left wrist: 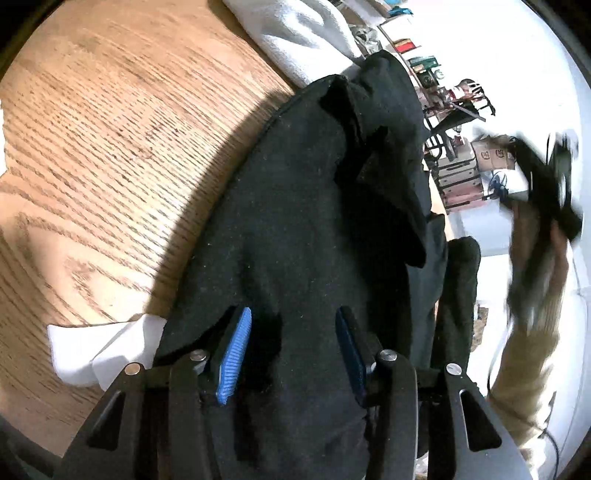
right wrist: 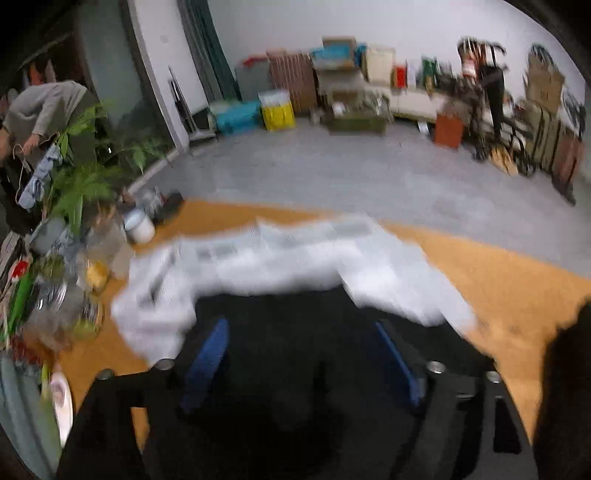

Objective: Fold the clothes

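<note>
I am folding the black garment. It lies on the wooden table, with a white cloth past it at 12 o'clock. My left claw hangs over the black cloth with its blue pads apart, gripping nothing. My right claw is wide open too, and dark cloth fills the blur under it. I think I am between folds. Next I must find an edge, pinch it, and lift it over.

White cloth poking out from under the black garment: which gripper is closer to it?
Left. The left gripper sits right beside the white cloth, over the black garment; the right gripper is off beyond the garment's far side.
</note>
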